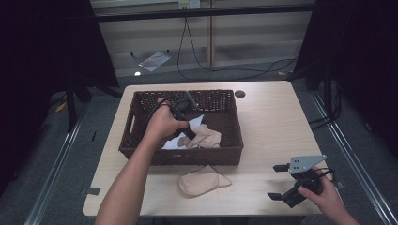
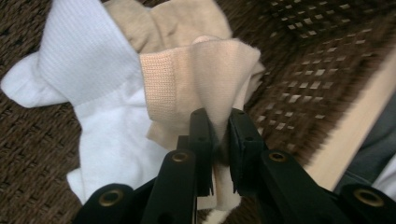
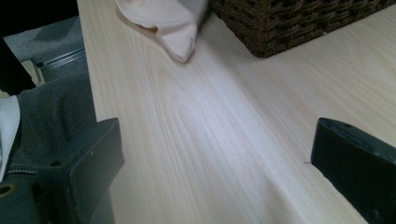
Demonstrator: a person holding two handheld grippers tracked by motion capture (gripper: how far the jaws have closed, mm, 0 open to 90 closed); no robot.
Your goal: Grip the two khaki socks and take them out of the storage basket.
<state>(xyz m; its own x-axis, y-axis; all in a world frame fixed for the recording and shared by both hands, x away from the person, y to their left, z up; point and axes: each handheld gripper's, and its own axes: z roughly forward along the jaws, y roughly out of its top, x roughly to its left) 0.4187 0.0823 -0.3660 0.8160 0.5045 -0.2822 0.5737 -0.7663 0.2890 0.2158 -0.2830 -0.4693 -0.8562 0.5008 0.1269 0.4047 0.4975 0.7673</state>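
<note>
- Inside the dark brown woven wicker basket [image 1: 141,123], the left gripper [image 2: 218,122] has its two black jaws pressed together on a fold of the beige knitted sock [image 2: 205,70], so the fabric is pinched between them.
- From the high view, the left gripper [image 1: 187,132] points down into the basket, and the person's left hand [image 1: 163,123] is wrapped around its body, with the black cable curving above the hand.
- The pinched beige sock [image 1: 206,137] sits near the front wall of the basket, and in the left gripper view its ribbed cuff stands up above the jaws.
- Just beside it, touching it, lies a white ribbed cotton sock [image 2: 100,107] on the basket floor; it seems to lie partly under the beige one, but the jaws hide that part.
- On the light wooden table [image 1: 272,122], just in front of the basket, a second beige sock [image 1: 202,180] lies flat, well apart from both grippers.
- At the front right corner of the table, the right gripper [image 1: 280,182] is held by the right hand [image 1: 324,192], with its jaws spread wide and nothing between them.
- Along its own view, the right gripper [image 3: 212,154] looks over bare table wood toward the second beige sock [image 3: 170,21] and a corner of the basket [image 3: 289,23].
</note>
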